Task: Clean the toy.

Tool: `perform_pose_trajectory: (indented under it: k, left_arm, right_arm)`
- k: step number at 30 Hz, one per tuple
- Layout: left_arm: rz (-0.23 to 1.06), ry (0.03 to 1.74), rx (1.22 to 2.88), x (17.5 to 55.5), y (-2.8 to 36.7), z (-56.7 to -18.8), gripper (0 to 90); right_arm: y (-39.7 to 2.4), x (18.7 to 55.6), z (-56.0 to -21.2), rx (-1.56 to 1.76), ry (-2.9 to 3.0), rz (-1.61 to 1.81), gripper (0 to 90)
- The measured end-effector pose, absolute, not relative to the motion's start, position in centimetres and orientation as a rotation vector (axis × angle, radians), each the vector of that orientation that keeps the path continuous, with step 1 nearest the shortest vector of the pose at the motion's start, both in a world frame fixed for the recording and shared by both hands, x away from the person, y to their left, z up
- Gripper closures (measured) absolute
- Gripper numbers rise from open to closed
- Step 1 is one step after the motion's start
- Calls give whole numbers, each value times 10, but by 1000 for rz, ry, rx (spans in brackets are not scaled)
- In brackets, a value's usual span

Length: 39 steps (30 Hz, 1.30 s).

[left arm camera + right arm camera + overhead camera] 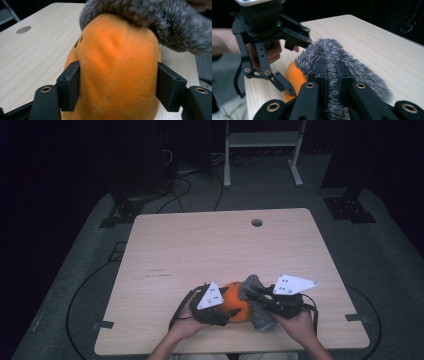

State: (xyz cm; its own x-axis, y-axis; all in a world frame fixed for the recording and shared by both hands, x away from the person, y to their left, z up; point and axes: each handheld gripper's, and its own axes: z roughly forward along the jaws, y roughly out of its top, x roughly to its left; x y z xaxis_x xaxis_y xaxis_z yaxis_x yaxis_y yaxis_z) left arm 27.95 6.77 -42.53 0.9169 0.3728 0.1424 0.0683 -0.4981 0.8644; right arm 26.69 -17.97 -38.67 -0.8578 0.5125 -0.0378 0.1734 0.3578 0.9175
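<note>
An orange plush toy (pixel 234 302) lies near the table's front edge, with a grey furry cover (pixel 260 317) draped over its right side. My left gripper (pixel 226 307) comes in from the left. In the left gripper view its two pads (pixel 71 85) press against both flanks of the orange plush (pixel 117 62), and the grey fur (pixel 155 20) caps the far end. My right gripper (pixel 251 292) comes in from the right, its jaws (pixel 330 75) pinched together on a fold of the grey fur (pixel 337 52). The right gripper view also shows the orange plush (pixel 295 75) and the left gripper (pixel 299 66) around it.
The light wooden table (pixel 200 245) has a round cable hole (pixel 257 222) near its far edge. Beyond it a white desk frame (pixel 262 150) stands on the dark floor, with cables (pixel 185 185) and black stand feet (pixel 350 205) at the sides.
</note>
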Motion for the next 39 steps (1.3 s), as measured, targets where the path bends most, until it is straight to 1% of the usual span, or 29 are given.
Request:
perform_pose_trajectory:
  k: [2,3,5,7,8,9,10,12,15,17,21,24,27,29,31,39]
  left_arm:
    - [345,309,2068,280,69,-426,279]
    - [308,314,2065,282,70,-426,241]
    - [278,324,2053,284,73,-425,122]
    - [278,361,2051,288,74,-426,109]
    - [274,363,2050,288,74,-427,113]
    - [289,344,2045,287,75,-427,166]
    - [323,319,2044,284,75,-427,251]
    - [366,286,2051,280,72,-426,318]
    - [479,239,2075,274,68,-425,373]
    - [500,239,2068,274,69,-422,394]
    - [494,260,2070,276,70,-424,393]
    - [484,248,2079,276,68,-425,389]
    - [527,197,2095,271,63,-429,389]
    - [555,171,2106,267,61,-431,386]
    - [551,179,2103,267,62,-431,379]
    - [516,209,2080,272,68,-432,356]
  right_arm:
    - [-179,267,-387,591,2323,1491,813]
    - [-182,270,-389,606,2325,1513,813]
    - [-192,277,-396,665,2326,1517,812]
    - [-194,279,-397,677,2326,1528,813]
    - [-196,279,-396,692,2327,1534,812]
    - [-196,279,-394,688,2319,1533,813]
    - [-196,278,-392,683,2313,1539,813]
    - [-192,273,-387,656,2308,1542,813]
    - [-184,271,-382,616,2306,1525,813]
    - [-184,274,-384,628,2306,1521,813]
    - [-196,289,-401,734,2325,1513,813]
    - [-198,287,-396,746,2318,1488,813]
    - [-189,276,-385,666,2289,1521,814]
    - [-178,268,-380,585,2297,1468,814]
    - [-169,267,-382,556,2316,1389,814]
    - [-197,285,-401,712,2305,1375,813]
